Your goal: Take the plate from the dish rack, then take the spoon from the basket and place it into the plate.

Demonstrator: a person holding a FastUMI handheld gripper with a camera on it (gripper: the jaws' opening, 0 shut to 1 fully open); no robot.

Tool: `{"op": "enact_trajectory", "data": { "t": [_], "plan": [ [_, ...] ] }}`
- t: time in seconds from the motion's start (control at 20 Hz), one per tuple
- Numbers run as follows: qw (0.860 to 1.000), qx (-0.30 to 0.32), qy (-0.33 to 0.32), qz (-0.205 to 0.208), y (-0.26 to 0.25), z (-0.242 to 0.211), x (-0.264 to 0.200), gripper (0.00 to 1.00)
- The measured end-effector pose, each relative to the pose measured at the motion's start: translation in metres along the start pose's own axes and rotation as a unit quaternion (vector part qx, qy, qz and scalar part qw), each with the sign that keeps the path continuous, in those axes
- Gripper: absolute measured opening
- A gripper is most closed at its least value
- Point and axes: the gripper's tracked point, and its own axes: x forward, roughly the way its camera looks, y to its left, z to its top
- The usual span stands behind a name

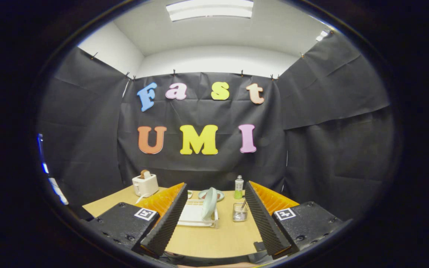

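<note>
A pale green plate (210,203) stands on edge in a white dish rack (196,217) on the wooden table (214,240), beyond my fingers and between them. To the right of the rack sits a small wire basket (240,212) with a spoon handle (243,204) sticking up from it. My gripper (213,219) is open, its fingers (169,217) spread wide on either side of rack and basket, well short of both, with nothing between them.
A white toaster (145,184) with bread in it stands at the table's far left. A small green bottle (239,187) and a shallow dish (218,195) sit at the back by the black cloth wall.
</note>
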Motion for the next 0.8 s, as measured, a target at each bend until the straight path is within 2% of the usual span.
{"op": "enact_trajectory", "data": {
  "t": [0.35, 0.65, 0.8],
  "plan": [
    [0.998, 0.0, 0.057, 0.009, 0.001, -0.009, 0.051, 0.99],
    [0.994, -0.02, 0.107, -0.017, -0.006, -0.013, 0.151, 0.99],
    [0.985, -0.02, 0.171, -0.019, -0.007, -0.032, 0.206, 1.0]
  ]
}}
